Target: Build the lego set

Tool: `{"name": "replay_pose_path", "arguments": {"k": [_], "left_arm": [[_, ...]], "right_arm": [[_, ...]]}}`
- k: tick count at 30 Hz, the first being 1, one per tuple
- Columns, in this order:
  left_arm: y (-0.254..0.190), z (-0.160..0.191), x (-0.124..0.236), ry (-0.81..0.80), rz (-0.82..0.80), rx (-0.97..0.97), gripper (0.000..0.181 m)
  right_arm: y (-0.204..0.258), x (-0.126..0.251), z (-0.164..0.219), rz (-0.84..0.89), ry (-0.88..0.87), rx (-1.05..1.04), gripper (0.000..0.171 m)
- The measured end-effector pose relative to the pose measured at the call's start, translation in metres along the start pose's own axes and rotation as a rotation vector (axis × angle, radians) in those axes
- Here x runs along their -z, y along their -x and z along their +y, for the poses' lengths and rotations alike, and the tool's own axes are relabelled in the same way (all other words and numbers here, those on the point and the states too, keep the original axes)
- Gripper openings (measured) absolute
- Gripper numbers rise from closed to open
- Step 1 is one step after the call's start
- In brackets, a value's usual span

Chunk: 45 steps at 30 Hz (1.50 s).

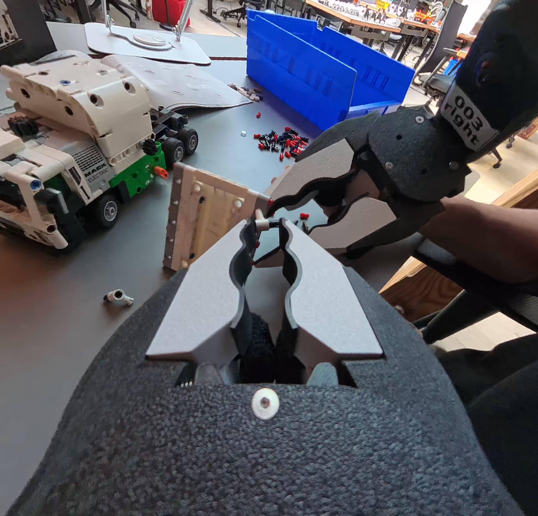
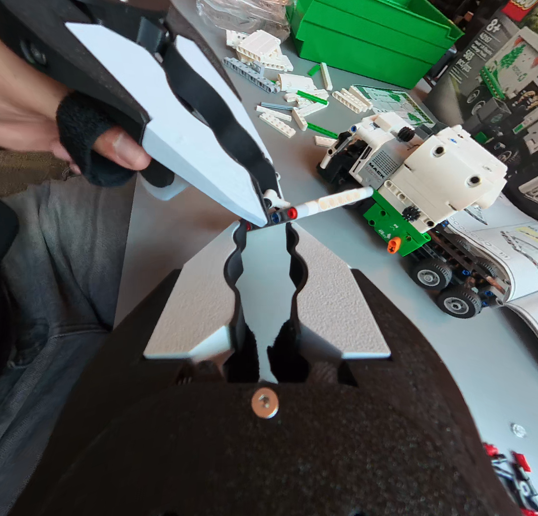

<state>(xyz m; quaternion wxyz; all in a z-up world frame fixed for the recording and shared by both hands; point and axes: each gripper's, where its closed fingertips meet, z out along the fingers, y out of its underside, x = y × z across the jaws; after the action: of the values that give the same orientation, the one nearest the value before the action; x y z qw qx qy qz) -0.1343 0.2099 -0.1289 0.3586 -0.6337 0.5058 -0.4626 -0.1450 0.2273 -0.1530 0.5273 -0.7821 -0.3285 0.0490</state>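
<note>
A white ribbed lego panel (image 1: 203, 219) with grey edge beams stands on edge on the grey table; in the right wrist view it shows edge-on (image 2: 332, 203). My left gripper (image 1: 265, 225) is shut on a small white connector (image 1: 261, 224) at the panel's near top corner, and it also shows in the right wrist view (image 2: 269, 208) with the connector (image 2: 272, 196). My right gripper (image 2: 265, 227) is open, its tips right at the panel's end with red and blue pins; it comes in from the right in the left wrist view (image 1: 291, 219). The white and green truck (image 1: 87, 141) (image 2: 422, 187) stands behind.
A pile of red and black pins (image 1: 283, 144) lies before a blue bin (image 1: 320, 65). A loose white piece (image 1: 118, 296) lies front left. White beams (image 2: 291, 94), a green bin (image 2: 364, 27), the set box (image 2: 500, 80) and the open manual (image 2: 509, 254) surround the truck. Both grippers' tips are close together, under 4 cm apart. The loose white piece (image 1: 118, 296) sits 9 cm or so from the ends of my right fingers.
</note>
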Motion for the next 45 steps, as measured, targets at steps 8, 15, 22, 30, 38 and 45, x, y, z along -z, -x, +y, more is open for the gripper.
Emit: {"name": "replay_pose_path", "arguments": {"k": [8, 15, 22, 30, 38, 45], "left_arm": [[-0.004, 0.006, 0.002, 0.102, 0.1, -0.088, 0.014], [-0.001, -0.001, -0.005, 0.046, 0.075, -0.017, 0.014], [0.005, -0.005, -0.01, -0.035, 0.091, 0.158, 0.014], [0.005, -0.01, -0.013, -0.003, 0.049, 0.005, 0.014], [0.008, -0.005, -0.012, -0.028, -0.007, -0.143, 0.014], [0.008, 0.0, -0.01, 0.003, 0.004, -0.2, 0.014]], "right_arm": [[0.003, 0.005, -0.009, -0.045, -0.011, 0.081, 0.037], [-0.008, 0.003, -0.011, 0.035, -0.04, 0.001, 0.036], [-0.014, 0.0, -0.01, 0.098, -0.053, -0.218, 0.038], [-0.014, 0.002, -0.009, 0.039, -0.042, -0.335, 0.04], [0.011, 0.01, -0.008, -0.264, -0.022, -0.401, 0.054], [0.015, 0.015, -0.016, -0.397, -0.042, -0.446, 0.052]]}}
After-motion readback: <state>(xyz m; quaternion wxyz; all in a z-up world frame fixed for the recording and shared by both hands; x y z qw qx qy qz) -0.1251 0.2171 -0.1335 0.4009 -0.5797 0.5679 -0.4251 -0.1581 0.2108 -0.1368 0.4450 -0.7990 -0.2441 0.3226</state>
